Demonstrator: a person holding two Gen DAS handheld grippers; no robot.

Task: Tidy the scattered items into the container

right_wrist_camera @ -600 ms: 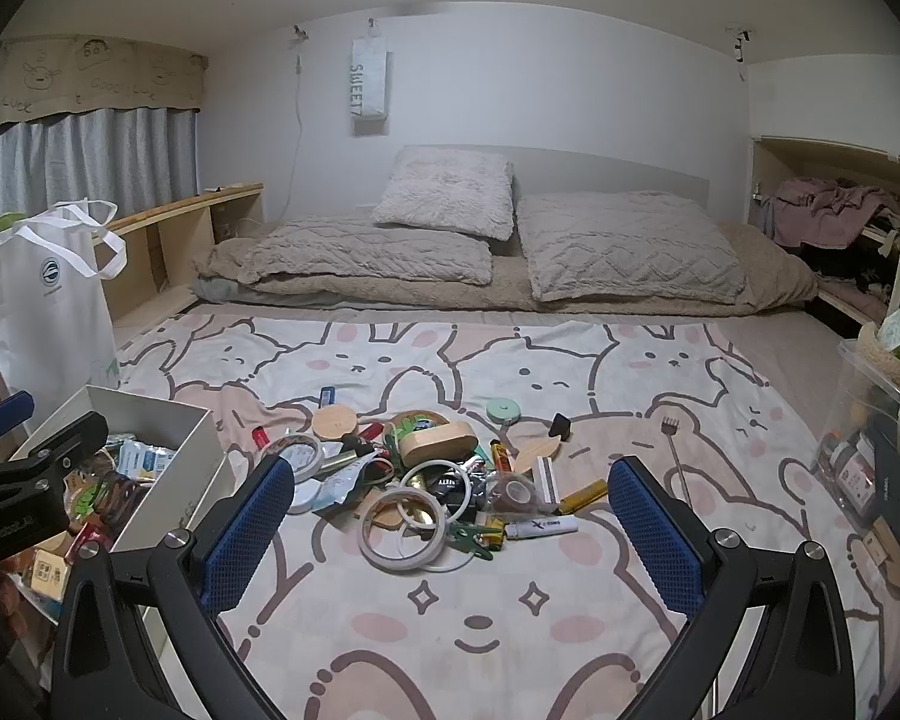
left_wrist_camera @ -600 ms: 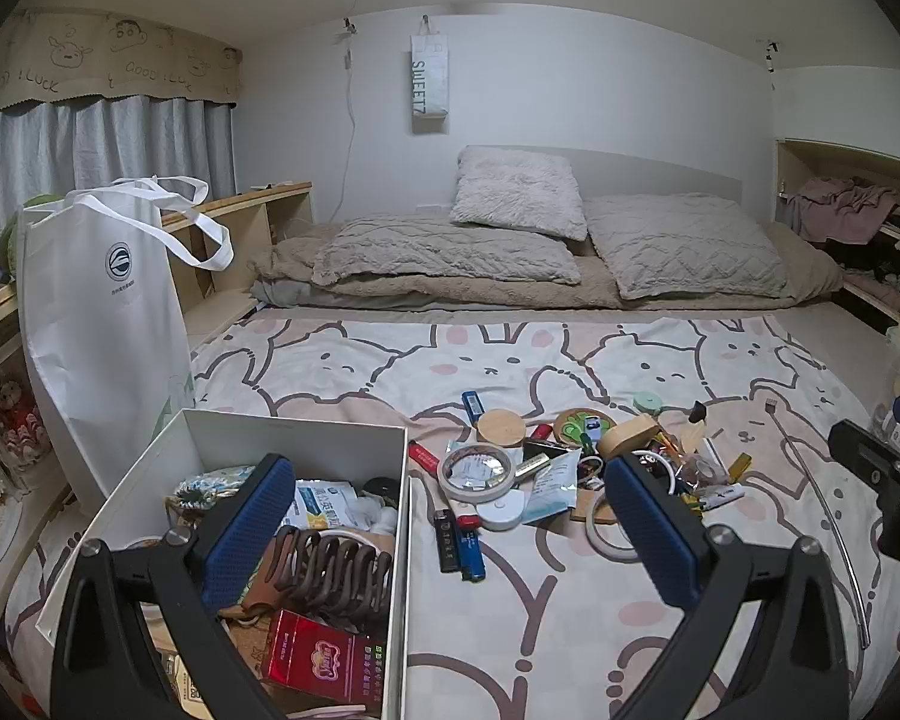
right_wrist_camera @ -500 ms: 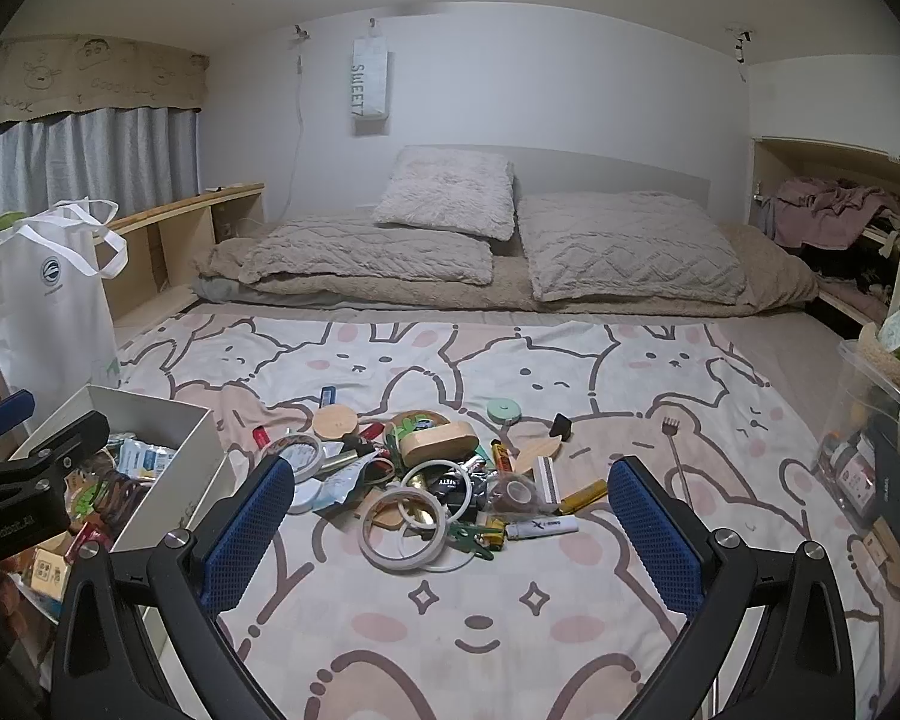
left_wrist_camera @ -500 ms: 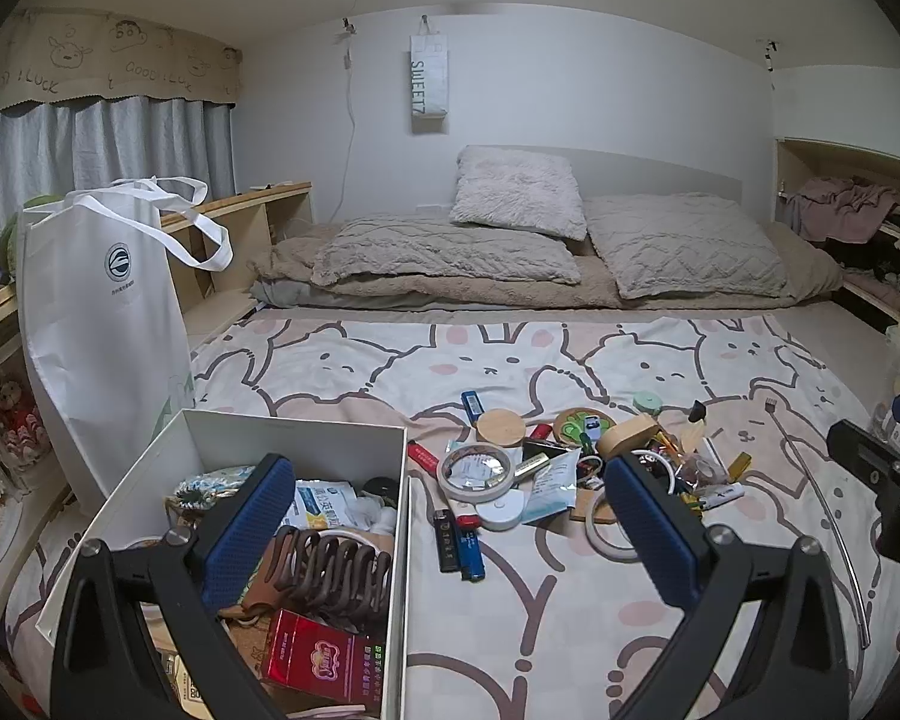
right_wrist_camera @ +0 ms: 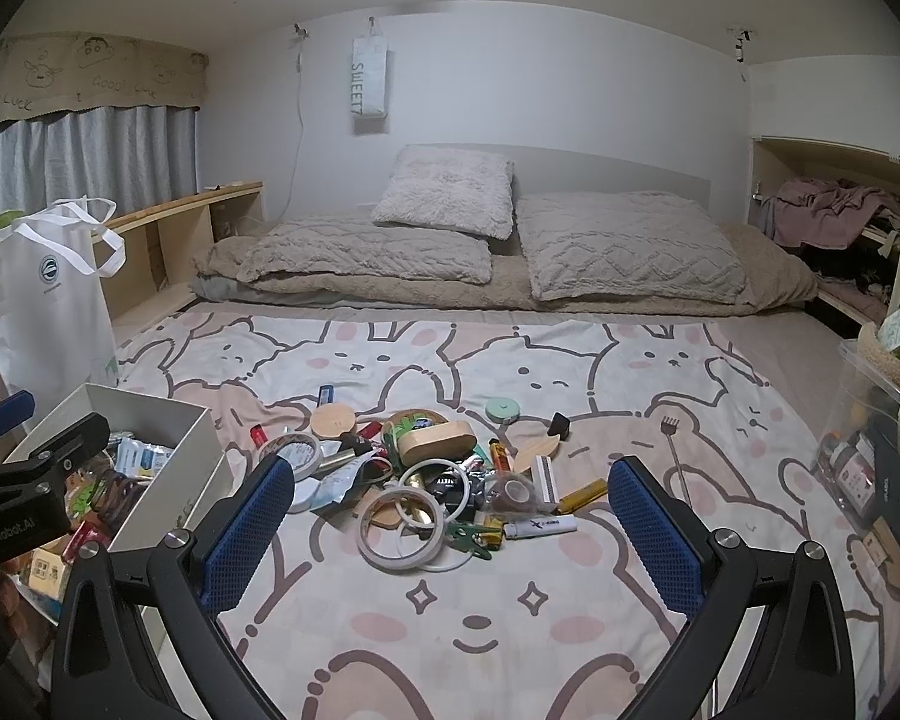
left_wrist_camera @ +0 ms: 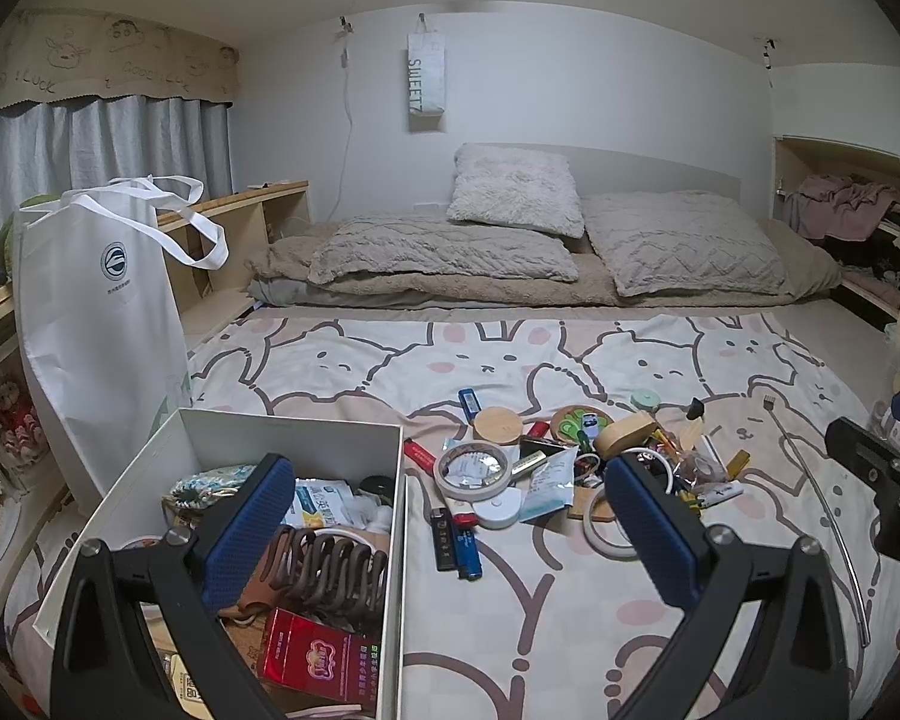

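A white open box (left_wrist_camera: 282,427) (right_wrist_camera: 150,414) stands on the bed at the left, holding a brown hair claw (left_wrist_camera: 330,564), a red packet (left_wrist_camera: 321,657) and other bits. A heap of small items lies on the rabbit-print sheet: tape rolls (right_wrist_camera: 399,519) (left_wrist_camera: 473,471), a wooden oval box (right_wrist_camera: 435,443) (left_wrist_camera: 627,433), a round wooden lid (left_wrist_camera: 497,423), lighters (left_wrist_camera: 459,543), a white lighter (right_wrist_camera: 540,526). My left gripper (left_wrist_camera: 450,534) hovers open, straddling the box's right wall. My right gripper (right_wrist_camera: 450,528) hovers open before the heap. Neither holds anything.
A white tote bag (left_wrist_camera: 99,324) stands behind the box against a wooden shelf. Pillows (right_wrist_camera: 444,192) and folded bedding lie at the far end. A clear plastic bin (right_wrist_camera: 876,450) sits at the right edge. A thin metal back scratcher (right_wrist_camera: 675,462) lies right of the heap.
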